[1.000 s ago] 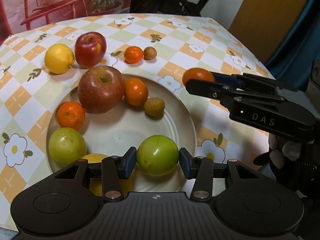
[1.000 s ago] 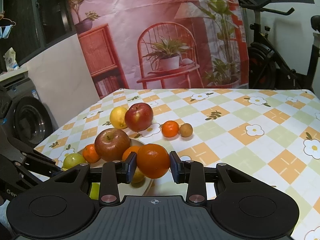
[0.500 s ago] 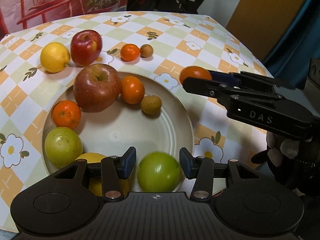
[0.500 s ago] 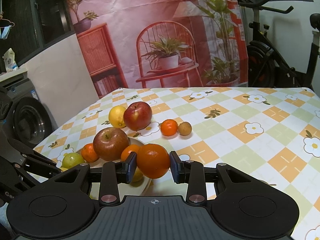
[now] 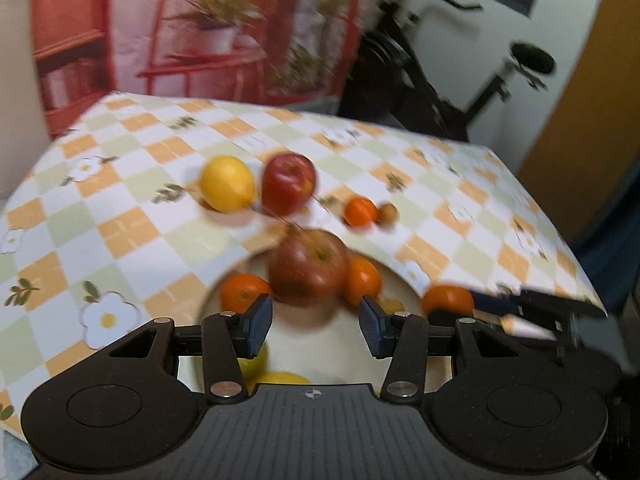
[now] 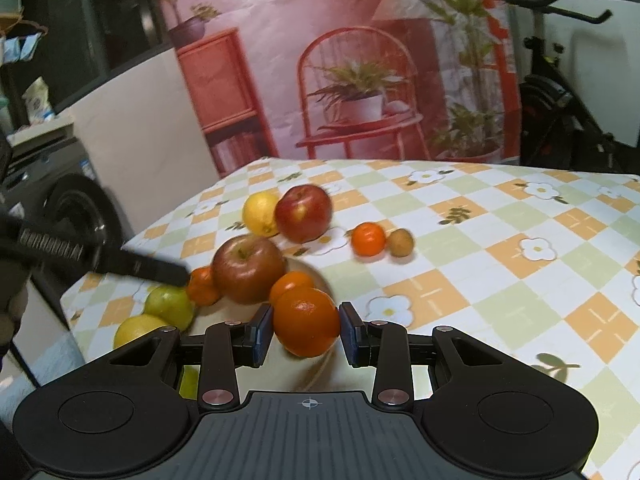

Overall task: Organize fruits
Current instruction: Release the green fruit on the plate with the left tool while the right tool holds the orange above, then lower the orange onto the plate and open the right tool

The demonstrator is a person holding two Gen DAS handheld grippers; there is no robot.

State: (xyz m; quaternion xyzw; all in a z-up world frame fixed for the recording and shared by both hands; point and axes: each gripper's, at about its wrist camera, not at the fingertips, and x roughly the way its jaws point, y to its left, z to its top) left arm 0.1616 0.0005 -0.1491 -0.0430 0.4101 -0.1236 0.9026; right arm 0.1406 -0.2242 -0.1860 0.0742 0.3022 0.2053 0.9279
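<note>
Left wrist view: left gripper (image 5: 316,326) is spread and empty, nothing between the pads. Picture is blurred. Below it sits the plate (image 5: 404,284) with a big apple (image 5: 308,266), two small oranges either side and something yellow at the near edge. On the bench (image 5: 132,216) beyond: lemon (image 5: 227,189), red apple (image 5: 289,184), small orange (image 5: 360,211), small brown fruit (image 5: 387,213). Right gripper (image 5: 516,312) shows at the right edge with an orange (image 5: 447,300) at its tip.

Right wrist view: right gripper (image 6: 306,330) pinches the orange (image 6: 306,322) by its sides, just above the plate's near-right rim. Plate's far side is crowded; green fruit (image 6: 170,307) sits at the left rim, under the left gripper's finger (image 6: 132,266).

Risks: a round orange set near the rim likely rolls off onto the bench. Dropping it against the apple pile could knock the smaller oranges loose. Both grippers work over the same plate, so a collision is possible.
</note>
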